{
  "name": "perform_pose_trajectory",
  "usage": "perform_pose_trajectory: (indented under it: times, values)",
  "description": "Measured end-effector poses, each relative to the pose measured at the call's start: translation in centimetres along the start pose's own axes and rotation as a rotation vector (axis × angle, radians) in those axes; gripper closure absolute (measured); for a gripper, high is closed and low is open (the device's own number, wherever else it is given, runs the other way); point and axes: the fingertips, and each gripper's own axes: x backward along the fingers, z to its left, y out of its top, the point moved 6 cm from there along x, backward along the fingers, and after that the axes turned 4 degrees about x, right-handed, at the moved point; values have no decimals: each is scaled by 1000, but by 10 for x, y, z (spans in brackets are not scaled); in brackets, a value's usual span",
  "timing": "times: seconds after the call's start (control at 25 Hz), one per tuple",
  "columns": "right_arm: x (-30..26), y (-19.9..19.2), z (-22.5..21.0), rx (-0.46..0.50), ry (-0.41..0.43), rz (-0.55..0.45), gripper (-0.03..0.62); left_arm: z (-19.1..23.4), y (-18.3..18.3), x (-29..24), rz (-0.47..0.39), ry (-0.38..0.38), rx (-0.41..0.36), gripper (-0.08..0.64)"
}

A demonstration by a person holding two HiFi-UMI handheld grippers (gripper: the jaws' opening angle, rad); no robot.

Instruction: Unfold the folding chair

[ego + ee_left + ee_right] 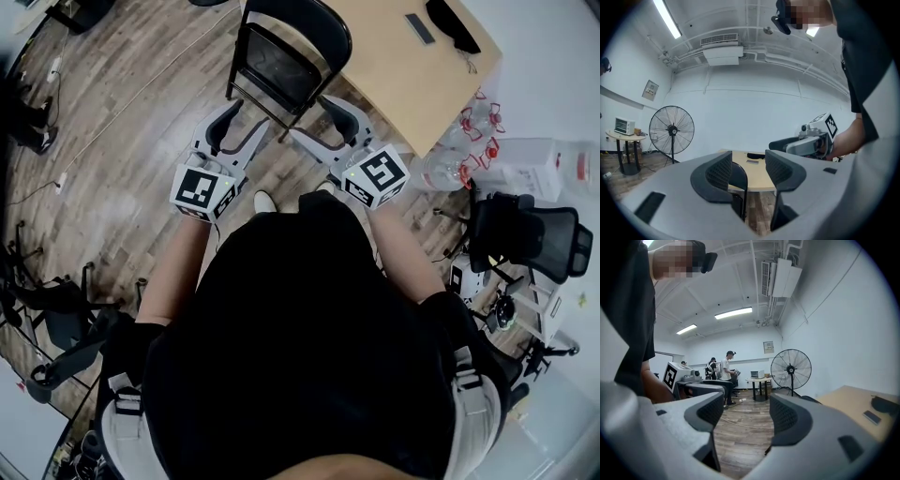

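Directly ahead of both tools stands the black metal-framed folding chair [286, 56], on the wood-plank floor [141, 141], with the light wooden table [403, 66] just beyond it. The left gripper [240, 127] points level at the chair, its jaws apart and nothing between the pads; in the left gripper view the chair's dark back [738, 180] shows through the gap, a short way off and untouched. The right gripper [320, 125] sits just beside the left one, equally near the chair, its jaws also spread and empty. A black pedestal fan [671, 130] stands far beyond the left jaw.
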Motion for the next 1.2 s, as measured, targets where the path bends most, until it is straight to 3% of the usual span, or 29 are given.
perform_pose_trajectory:
  times: [0.24,0.64,0.96,1.2]
  values:
    - [-24,-6,-48,-13,29,-2,296,24,-3,-37,13,39,6,345]
    - [-63,1,-173,-8,126,-19,296,57,8,-140,47,129,-14,345]
    - [-80,-5,-263,-17,206,4,296,69,14,-214,51,232,-25,346]
    - [-96,-14,-306,-21,256,33,296,76,20,-246,39,305,-33,347]
